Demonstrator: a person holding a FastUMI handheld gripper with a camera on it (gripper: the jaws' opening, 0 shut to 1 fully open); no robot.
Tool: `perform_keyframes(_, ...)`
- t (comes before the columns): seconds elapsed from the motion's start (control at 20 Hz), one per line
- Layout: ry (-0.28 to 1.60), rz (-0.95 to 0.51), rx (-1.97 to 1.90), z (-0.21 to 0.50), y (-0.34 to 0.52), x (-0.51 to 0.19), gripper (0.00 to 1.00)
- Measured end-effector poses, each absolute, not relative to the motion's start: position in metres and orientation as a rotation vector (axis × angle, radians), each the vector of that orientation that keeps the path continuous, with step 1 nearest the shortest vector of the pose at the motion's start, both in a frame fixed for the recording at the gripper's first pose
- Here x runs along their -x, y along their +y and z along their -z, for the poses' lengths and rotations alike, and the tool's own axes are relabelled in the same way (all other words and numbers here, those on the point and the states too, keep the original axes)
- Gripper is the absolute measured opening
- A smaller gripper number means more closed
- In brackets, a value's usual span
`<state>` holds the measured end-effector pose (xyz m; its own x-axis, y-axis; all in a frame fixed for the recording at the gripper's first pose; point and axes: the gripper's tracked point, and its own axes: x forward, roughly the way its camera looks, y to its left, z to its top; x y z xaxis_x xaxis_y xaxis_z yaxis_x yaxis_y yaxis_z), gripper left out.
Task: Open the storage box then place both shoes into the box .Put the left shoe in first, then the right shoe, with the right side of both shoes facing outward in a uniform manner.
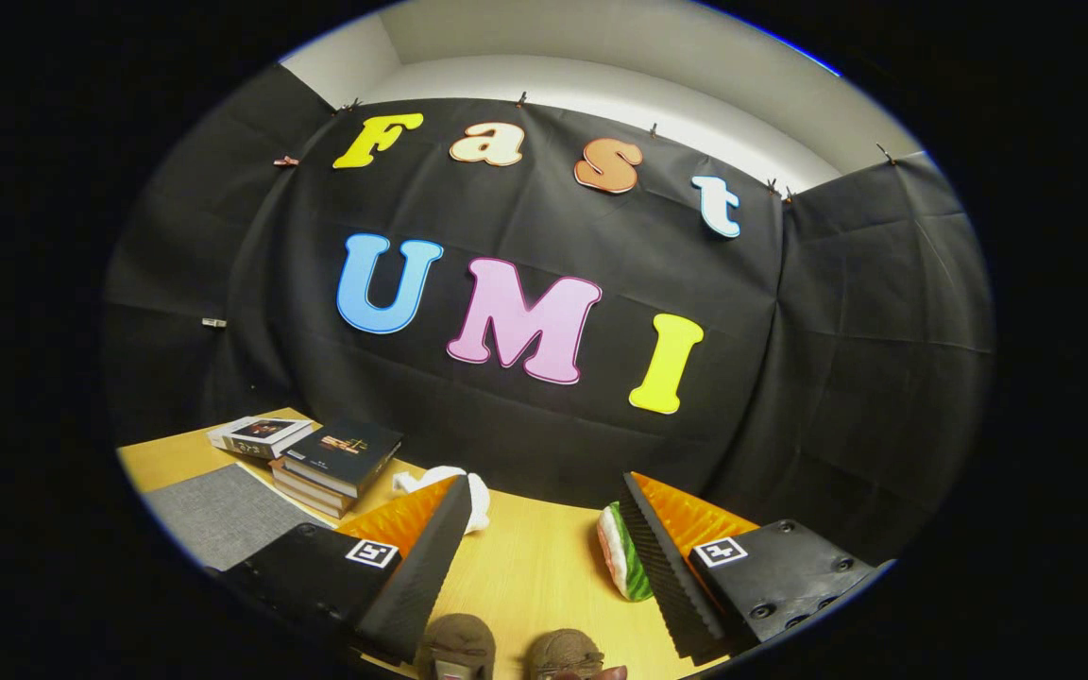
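Shoes point(506, 652): two brown rounded tops are seen nearest, low between the fingers, side by side and just apart; they are taken to be the pair, though little of them is shown and left cannot be told from right.
Gripper point(544, 557): the fingers are spread wide, nothing is held, and bare table is seen between them.
Handling: the shoes are judged light and fairly soft, with a fabric-like surface that should not slip; a hold across the heel or the collar rim is judged firmest, since the upper may fold under a pinch at the toe.
Table point(525, 567): a pale wooden top is seen, running away from the fingers to the wall.
Green and white thing point(621, 559): a soft-looking striped item is lain just beside the right finger, partly hidden by it; what it is cannot be told.
White cloth point(468, 491): a crumpled piece is seen just beyond the left finger's tip.
Grey mat point(223, 515): it is laid flat beside the left finger, on the side away from the shoes.
Books point(331, 463): a small stack is set beyond the mat, near the wall, with a further flat box-like item beside it.
Storage box: its place cannot be told.
Stage: the opening of the box is judged not yet done.
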<state>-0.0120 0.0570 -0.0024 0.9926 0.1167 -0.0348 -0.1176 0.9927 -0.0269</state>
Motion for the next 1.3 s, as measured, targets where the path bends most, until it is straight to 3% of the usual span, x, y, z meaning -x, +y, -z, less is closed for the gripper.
perform_keyframes(0.25,0.044,-0.141,0.04,0.002,0.07,0.018,0.97)
perform_keyframes(0.5,0.108,-0.254,-0.023,0.012,0.098,0.024,0.97)
perform_keyframes(1.05,0.479,-0.679,-0.363,0.083,0.189,0.078,0.99)
perform_keyframes(1.3,0.727,-0.787,-0.607,0.121,0.22,0.098,0.98)
